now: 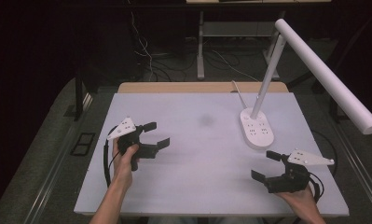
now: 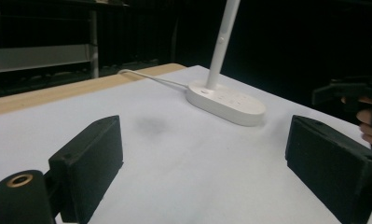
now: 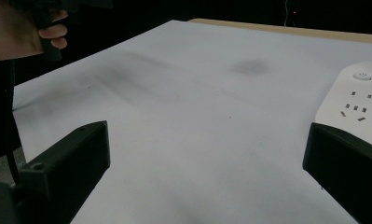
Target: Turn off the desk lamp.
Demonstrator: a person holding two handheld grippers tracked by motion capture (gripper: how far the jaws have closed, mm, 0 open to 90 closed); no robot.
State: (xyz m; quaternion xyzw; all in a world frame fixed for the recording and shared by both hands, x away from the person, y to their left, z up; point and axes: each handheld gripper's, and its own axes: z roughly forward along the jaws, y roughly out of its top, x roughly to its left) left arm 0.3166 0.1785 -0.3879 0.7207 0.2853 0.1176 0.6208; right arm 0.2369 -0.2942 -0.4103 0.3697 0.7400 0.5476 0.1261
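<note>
My left gripper [image 1: 156, 134] is held over the left part of the white table [image 1: 197, 154], pointing right, jaws wide open with nothing between them. In the left gripper view its gripper [image 2: 204, 158] frames bare tabletop, with the lamp base [image 2: 225, 101] beyond. My right gripper [image 1: 266, 165] hovers near the front right of the table, pointing left, also open and empty. The right gripper view has its gripper [image 3: 207, 172] over bare white surface, beside the lamp base [image 3: 356, 100].
A white desk lamp stands on an oval base [image 1: 257, 129] at the back right, its long head [image 1: 326, 74] reaching over the right edge. Its cord [image 2: 151, 79] trails toward the far wooden edge. A faint grey smudge [image 1: 205, 120] marks the table.
</note>
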